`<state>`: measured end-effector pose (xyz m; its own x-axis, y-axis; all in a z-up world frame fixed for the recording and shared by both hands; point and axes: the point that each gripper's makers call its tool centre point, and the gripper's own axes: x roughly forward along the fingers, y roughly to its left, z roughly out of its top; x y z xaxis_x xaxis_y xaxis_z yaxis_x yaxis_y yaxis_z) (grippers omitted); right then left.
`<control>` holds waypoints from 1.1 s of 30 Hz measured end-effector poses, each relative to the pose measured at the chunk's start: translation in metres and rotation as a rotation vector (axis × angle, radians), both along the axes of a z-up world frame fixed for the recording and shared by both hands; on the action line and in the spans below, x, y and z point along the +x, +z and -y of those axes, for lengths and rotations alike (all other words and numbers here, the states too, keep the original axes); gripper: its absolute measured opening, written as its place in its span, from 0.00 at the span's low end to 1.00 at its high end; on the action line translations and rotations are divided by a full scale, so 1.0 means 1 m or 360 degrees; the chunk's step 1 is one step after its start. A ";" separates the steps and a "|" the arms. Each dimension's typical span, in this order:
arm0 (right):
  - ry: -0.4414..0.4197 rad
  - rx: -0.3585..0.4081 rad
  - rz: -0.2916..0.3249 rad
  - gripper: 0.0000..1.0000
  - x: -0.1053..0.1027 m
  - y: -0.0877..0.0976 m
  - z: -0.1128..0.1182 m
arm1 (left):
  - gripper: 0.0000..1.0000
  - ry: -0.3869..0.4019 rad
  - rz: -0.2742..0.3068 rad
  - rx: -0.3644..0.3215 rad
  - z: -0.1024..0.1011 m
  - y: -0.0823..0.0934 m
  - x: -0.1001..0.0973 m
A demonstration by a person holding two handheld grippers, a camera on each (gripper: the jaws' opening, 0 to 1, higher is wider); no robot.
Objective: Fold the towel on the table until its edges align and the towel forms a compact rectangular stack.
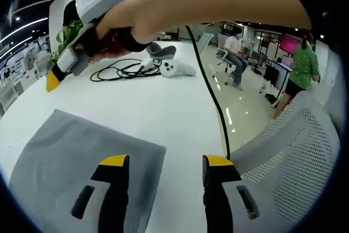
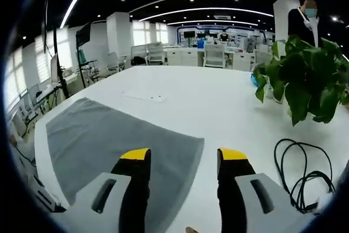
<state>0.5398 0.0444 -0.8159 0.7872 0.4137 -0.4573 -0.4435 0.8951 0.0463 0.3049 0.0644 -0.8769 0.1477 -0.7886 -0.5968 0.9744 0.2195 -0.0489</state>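
Towel [image 1: 82, 162], grey, lies flat and spread open on the white counter [image 1: 163, 102], unfolded as far as can be seen, with one corner showing in each view.

In the left gripper view, the left tongs [image 1: 166, 161] stand wide open with nothing between the yellow-tipped jaws. The left-hand jaw sits over the towel near its corner; the right-hand jaw is over bare counter beside the towel's edge. Whether either jaw touches the cloth cannot be told. Above them the right tongs [image 1: 53, 80] come in from the top, held in a hand [image 1: 128, 28], tip raised over the counter beyond the towel; from this side their gap cannot be judged. Further right, a black cable [image 1: 117, 70] lies coiled by a white controller [image 1: 177, 69], and a mesh chair [image 1: 289, 151] stands at the counter's edge. People are in the room beyond.

In the right gripper view, the right tongs [image 2: 182, 156] are wide open and hold nothing. Their left-hand jaw is over the towel's [image 2: 114, 145] corner, the right-hand jaw over bare counter [image 2: 218, 102]. To the right stands a plant [image 2: 302, 83], with the cable [image 2: 302, 175] coiled below it.
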 end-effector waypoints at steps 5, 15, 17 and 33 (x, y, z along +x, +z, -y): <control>0.0009 0.0007 -0.0026 0.47 0.010 -0.012 -0.004 | 0.48 -0.0001 -0.0007 0.0003 0.008 -0.008 0.006; -0.0010 0.0029 -0.0054 0.44 0.032 -0.028 -0.007 | 0.27 0.0002 -0.0068 -0.0054 0.024 -0.020 0.012; -0.0020 0.0042 -0.0061 0.44 0.036 -0.032 -0.007 | 0.26 0.0007 -0.0087 -0.0045 0.025 -0.025 0.012; -0.0092 0.0121 -0.0104 0.38 0.043 -0.048 -0.013 | 0.18 -0.0063 0.0042 -0.0063 0.026 -0.033 0.015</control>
